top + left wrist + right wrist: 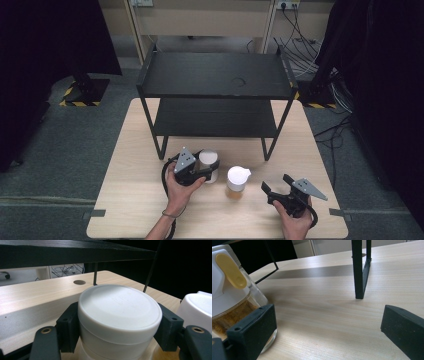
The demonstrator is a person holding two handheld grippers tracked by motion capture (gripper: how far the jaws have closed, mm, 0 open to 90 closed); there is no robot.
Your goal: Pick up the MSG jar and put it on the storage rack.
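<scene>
Left gripper (pixel 204 171): jaws closed on white lidded jar (pixel 117 315), upright on table (pixel 130 200), near shelf rack (pixel 215 75) | right gripper (pixel 278 189): jaws wide, empty | spice jar (pixel 237 181) stood left of my right gripper, nearer it, axis vertical.

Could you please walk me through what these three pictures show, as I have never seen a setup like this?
A person at a wooden table holds a two-jawed tool in each hand. One picture looks down from above; the other two come from cameras riding on the tools. On the table stand a black two-level shelf, a white jar and a glass jar with a white lid holding brownish powder. The left hand-held gripper has its jaws on either side of the white jar, apparently gripping it. The right hand-held gripper is open, holds nothing, and sits just right of the glass jar.
</scene>
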